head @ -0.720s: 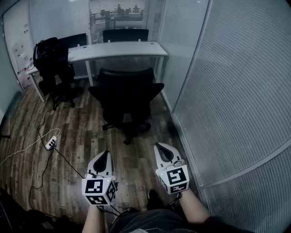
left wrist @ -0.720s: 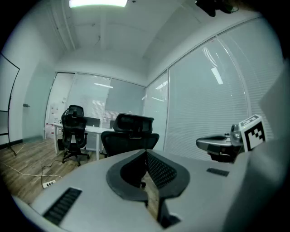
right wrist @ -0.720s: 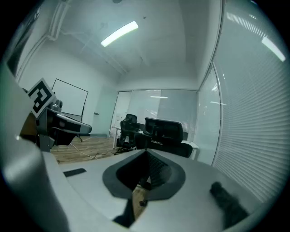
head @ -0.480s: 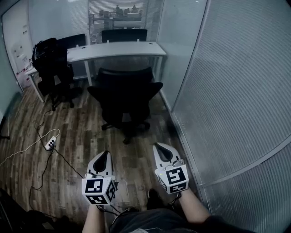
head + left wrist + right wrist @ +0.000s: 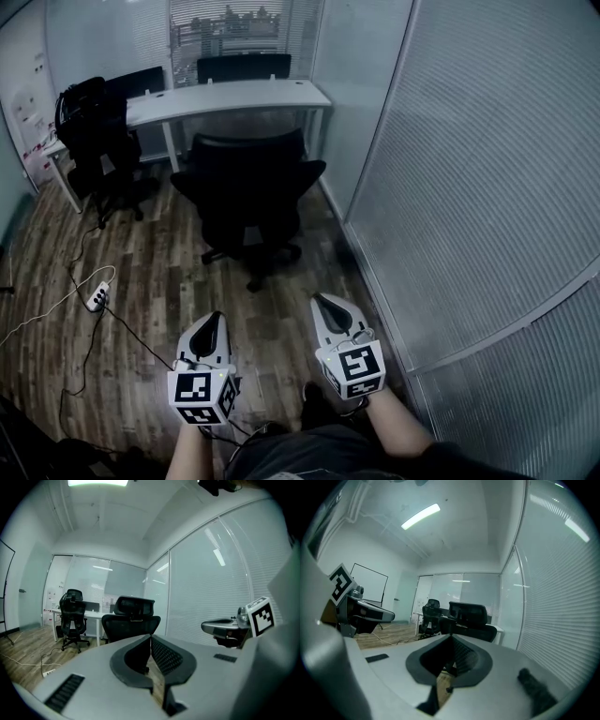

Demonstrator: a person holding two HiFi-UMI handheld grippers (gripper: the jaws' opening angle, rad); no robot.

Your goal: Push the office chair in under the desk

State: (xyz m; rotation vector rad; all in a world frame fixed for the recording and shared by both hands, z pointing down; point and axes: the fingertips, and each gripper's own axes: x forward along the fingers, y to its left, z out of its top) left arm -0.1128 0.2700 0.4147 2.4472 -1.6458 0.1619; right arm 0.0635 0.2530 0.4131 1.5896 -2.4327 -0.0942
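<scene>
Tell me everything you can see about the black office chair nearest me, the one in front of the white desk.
The black high-backed office chair has a headrest, two armrests and a star base on castors. Its covering looks like dark mesh or fabric. It stands upright on the wood-plank floor, pulled out from the long white desk, its back apparently turned toward the person. Only the floor touches it.

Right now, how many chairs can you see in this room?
2. One black office chair stands pulled out in front of the white desk; the other chair stands farther left, by the desk. Behind the desk, dark shapes might be more chairs; I cannot tell.
</scene>
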